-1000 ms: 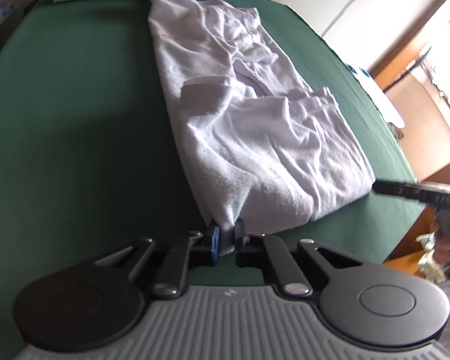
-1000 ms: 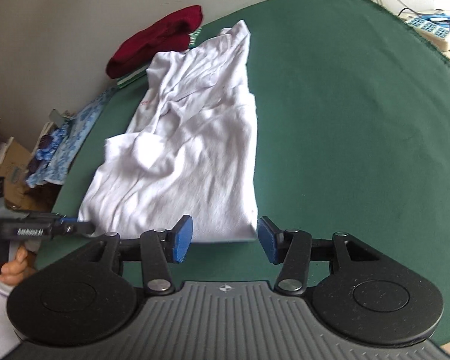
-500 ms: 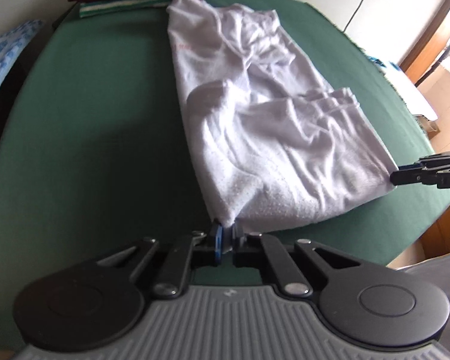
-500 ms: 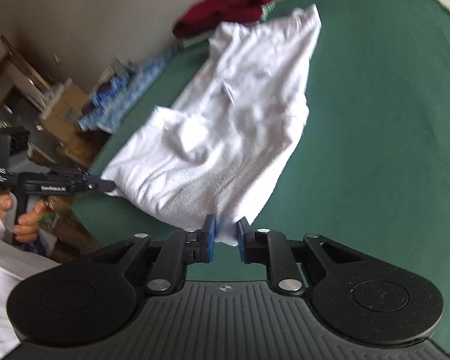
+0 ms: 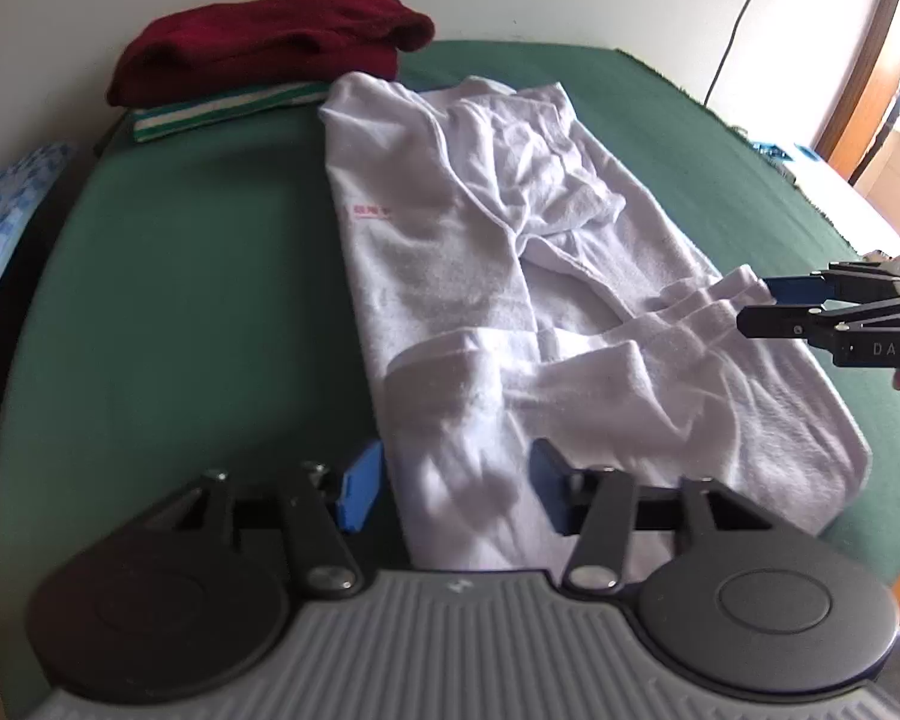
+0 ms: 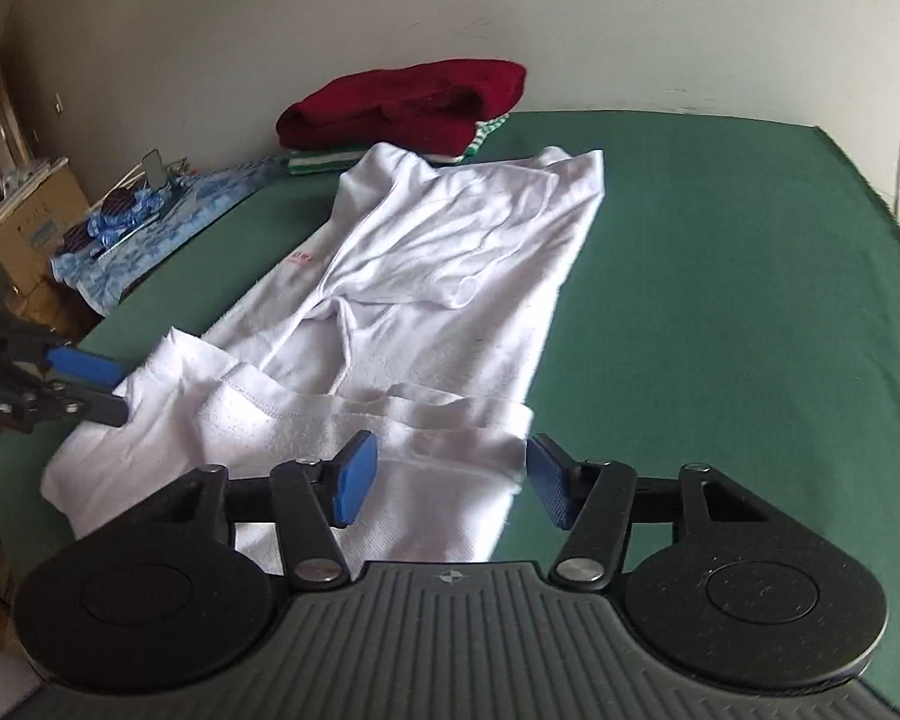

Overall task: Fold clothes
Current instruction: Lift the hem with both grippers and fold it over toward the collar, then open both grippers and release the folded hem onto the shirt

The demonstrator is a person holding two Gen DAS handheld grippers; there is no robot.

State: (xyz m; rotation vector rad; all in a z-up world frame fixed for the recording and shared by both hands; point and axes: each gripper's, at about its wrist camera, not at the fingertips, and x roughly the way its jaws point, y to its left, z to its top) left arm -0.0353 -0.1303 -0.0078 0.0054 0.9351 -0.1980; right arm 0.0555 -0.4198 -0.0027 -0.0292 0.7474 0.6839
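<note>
The white shirt [image 5: 486,312] lies lengthwise on the green table [image 5: 168,312], its near end folded up over the body so a doubled band lies closest to both cameras. A red garment [image 5: 270,42] sits on a striped one [image 5: 222,111] at the far edge, just beyond the shirt's far end.

The left gripper [image 5: 450,486] has just been opening; its blue pads stand apart, with the near-left part of the fold below and between them but not pinched. The right gripper [image 6: 444,480] has also just been opening and is released over the near-right corner, cloth under the gap, no pad pressing.

The step in hand looks like letting go after laying the first fold. To do it well, lift both grippers clear straight up so no pad drags the loose layer back. The folded edge runs wavy and wrinkled, so a light smoothing pass outward would help before the next fold. For that fold, take both corners of the doubled end at matching spots, catch both layers, and carry them evenly towards the far end so the sides stay in line
</note>
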